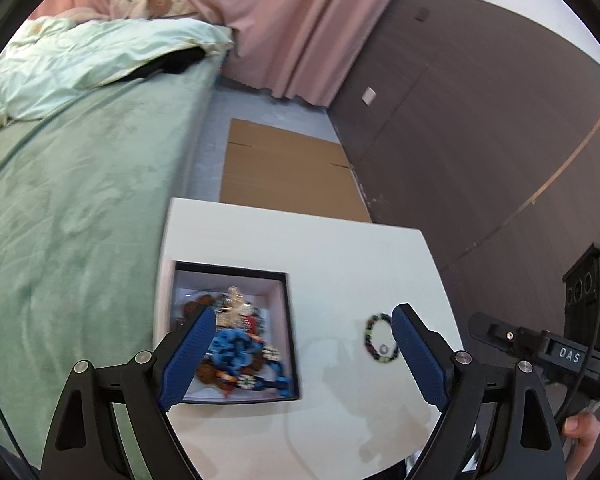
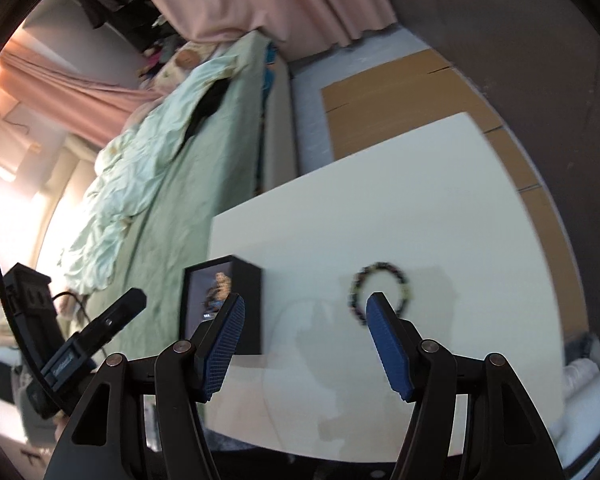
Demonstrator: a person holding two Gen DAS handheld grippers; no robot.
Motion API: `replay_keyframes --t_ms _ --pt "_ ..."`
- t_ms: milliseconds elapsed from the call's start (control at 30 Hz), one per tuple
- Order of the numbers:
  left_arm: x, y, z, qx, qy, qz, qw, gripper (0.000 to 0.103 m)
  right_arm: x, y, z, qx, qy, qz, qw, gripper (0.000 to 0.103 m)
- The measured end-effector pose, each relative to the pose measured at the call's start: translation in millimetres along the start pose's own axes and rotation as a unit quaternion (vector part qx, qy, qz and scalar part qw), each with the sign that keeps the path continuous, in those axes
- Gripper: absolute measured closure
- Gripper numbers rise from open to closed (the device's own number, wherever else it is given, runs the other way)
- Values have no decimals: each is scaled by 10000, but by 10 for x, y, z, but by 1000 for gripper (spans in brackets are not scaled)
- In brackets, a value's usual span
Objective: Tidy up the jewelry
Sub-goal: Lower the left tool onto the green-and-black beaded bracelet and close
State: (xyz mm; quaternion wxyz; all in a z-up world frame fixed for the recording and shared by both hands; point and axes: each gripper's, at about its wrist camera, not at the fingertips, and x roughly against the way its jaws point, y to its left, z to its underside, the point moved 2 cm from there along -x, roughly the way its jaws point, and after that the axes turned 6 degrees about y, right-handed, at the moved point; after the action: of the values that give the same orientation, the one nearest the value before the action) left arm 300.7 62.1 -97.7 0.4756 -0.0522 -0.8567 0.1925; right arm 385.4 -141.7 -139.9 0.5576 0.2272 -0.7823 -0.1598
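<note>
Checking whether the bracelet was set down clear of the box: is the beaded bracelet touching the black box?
Apart. The left wrist view shows bare white table between the beaded bracelet and the black box.

A home bedroom. A bed with a green cover and a rumpled pale quilt fills the nine-to-eleven o'clock side, pink curtains hang at twelve o'clock, a dark panelled wall runs at two o'clock, and flattened cardboard lies on the floor beyond the white surface.
</note>
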Motion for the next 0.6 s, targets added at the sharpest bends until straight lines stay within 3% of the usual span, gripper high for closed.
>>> replay_keyframes --t_ms 367,600 --pt "-487 -569 131 -670 498 -25 9965 43 126 -428 148 -622 -196 -45 9979 39" --pt "-897 -819 191 -947 867 -161 9916 54 191 -692 191 -956 -282 151 9949 39"
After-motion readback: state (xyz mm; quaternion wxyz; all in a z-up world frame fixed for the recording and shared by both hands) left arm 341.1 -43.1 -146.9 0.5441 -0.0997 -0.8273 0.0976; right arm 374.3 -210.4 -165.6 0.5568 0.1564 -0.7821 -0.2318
